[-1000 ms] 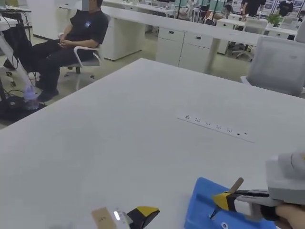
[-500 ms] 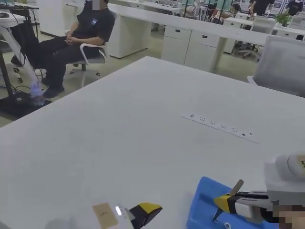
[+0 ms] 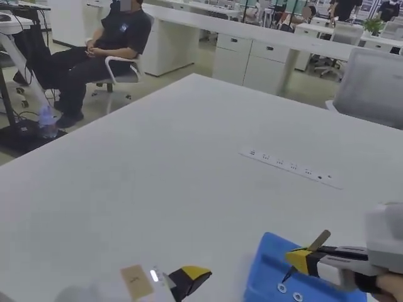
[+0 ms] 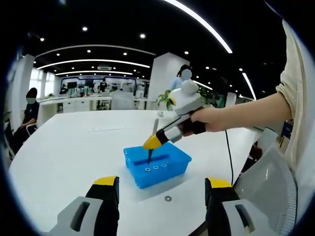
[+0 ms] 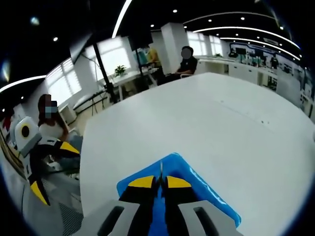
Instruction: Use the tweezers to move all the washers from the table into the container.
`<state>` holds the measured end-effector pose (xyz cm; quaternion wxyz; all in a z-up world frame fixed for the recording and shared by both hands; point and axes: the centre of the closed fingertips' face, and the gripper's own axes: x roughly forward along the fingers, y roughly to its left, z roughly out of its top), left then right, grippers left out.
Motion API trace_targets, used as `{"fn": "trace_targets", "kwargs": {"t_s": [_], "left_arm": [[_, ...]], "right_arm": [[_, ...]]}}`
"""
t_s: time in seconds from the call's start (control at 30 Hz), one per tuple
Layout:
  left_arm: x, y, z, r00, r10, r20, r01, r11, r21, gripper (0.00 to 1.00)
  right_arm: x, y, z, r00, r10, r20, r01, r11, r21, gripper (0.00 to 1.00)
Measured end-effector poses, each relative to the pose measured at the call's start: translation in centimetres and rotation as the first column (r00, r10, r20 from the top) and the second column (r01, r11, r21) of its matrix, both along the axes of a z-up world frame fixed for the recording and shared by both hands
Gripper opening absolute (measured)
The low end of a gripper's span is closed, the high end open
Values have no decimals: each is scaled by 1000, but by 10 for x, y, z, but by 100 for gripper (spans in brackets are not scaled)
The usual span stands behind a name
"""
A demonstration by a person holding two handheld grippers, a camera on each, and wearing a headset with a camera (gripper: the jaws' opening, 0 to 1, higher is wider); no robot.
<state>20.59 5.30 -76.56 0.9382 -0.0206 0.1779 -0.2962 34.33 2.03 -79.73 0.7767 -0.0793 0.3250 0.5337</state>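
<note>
Head view: the right hand-held gripper [image 3: 301, 258] hangs above the blue container [image 3: 261, 280]. Left gripper view: the left hand-held gripper [image 4: 162, 182] stands wide; one washer [image 4: 168, 198] lies on the tabletop [image 4: 74, 147] just beside the container. Right gripper view: jaws narrow, pinching the tweezers [image 5: 160, 172].

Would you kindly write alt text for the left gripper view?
The right tool holds tweezers tip-down in a blue container holding four washers, on a white table. One more washer lies on the table before it, beyond the open left tool.
</note>
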Motion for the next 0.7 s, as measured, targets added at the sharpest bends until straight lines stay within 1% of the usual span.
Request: {"fn": "trace_targets", "kwargs": {"t_s": [0.07, 0.1, 0.2, 0.27, 0.37, 0.53, 0.6, 0.7], "left_arm": [[0, -1, 0, 1000, -3, 1, 3, 1000, 0, 71], [0, -1, 0, 1000, -4, 1, 4, 1000, 0, 71], [0, -1, 0, 1000, -4, 2, 4, 1000, 1, 71], [0, 0, 0, 1000, -3, 2, 3, 1000, 1, 71], [-1, -1, 0, 1000, -4, 0, 4, 1000, 2, 71], [-1, -2, -1, 1000, -6, -4, 6, 1000, 3, 71], [-1, -2, -1, 1000, -7, -4, 7, 1000, 3, 71], [-1, -2, -1, 1000, -9, -6, 9, 1000, 3, 71]], "right_arm": [[-3, -1, 7, 1000, -4, 1, 4, 1000, 17, 4], [-4, 0, 10, 1000, -13, -6, 13, 999, 29, 4], [-7, 2, 25, 999, -37, -17, 39, 995, 91, 4], [-9, 2, 31, 999, -38, -15, 39, 993, 107, 4], [-16, 3, 40, 999, -35, -11, 36, 991, 127, 4], [-31, 3, 46, 999, -27, -25, 30, 987, 155, 4], [-36, 2, 45, 999, -21, -34, 26, 987, 158, 4], [-46, 1, 40, 998, -12, -56, 21, 987, 161, 4]]}}
